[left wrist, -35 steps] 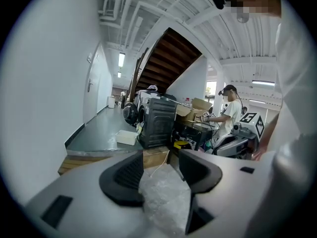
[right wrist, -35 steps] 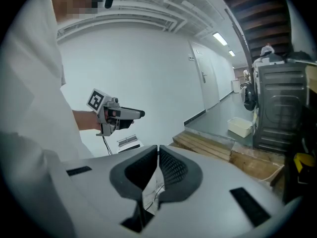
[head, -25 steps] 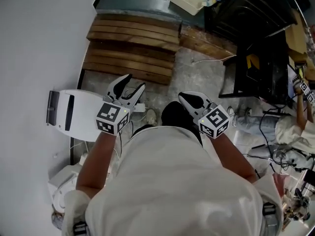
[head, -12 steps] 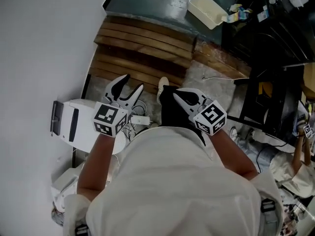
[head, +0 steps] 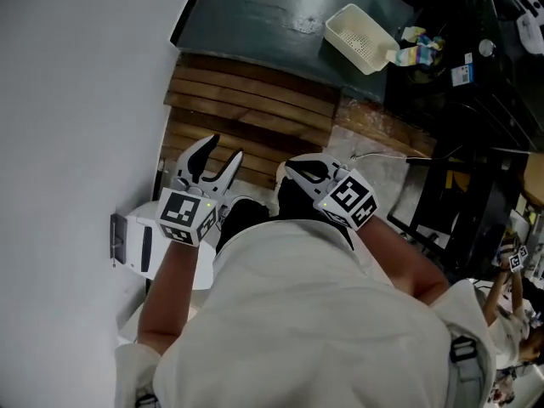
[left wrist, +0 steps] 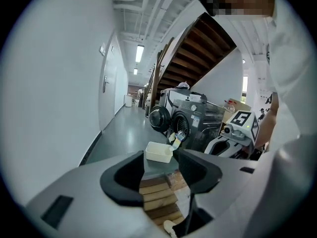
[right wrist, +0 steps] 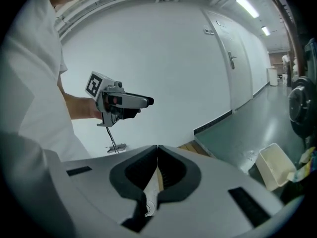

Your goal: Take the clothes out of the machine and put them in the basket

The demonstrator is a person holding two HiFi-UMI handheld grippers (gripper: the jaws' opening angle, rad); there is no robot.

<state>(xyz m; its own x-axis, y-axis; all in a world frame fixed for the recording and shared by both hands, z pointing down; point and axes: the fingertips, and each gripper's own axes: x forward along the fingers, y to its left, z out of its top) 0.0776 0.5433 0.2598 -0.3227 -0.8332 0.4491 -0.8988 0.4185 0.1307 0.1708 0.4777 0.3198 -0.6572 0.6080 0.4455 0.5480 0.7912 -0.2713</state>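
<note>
The person's white shirt (head: 323, 313) fills the bottom of the head view. Both grippers are held out in front of it, as in the earlier frames. The left gripper (head: 223, 147) keeps its jaws about half apart with nothing between them. The right gripper (head: 299, 170) has its jaws closed tip to tip and is empty.

Since a second ago the person has moved forward. The white boxy device (head: 136, 245) by the wall (head: 76, 100) has slid back beside the left forearm. The wooden slatted pallet (head: 246, 113) now lies just ahead of both grippers, between the person and the dark green floor (head: 255, 15).

The white plastic basket (head: 361, 36) sits on that floor past the pallet and now shows lower in the head view than before. Small bottles (head: 416, 53) touch its right end. A black frame (head: 442, 194) stands to the right.

In the left gripper view, front-loading washing machines (left wrist: 190, 118) stand behind the basket under a wooden staircase (left wrist: 198, 53). A round door (left wrist: 159, 118) is swung open. No view shows any clothes.
</note>
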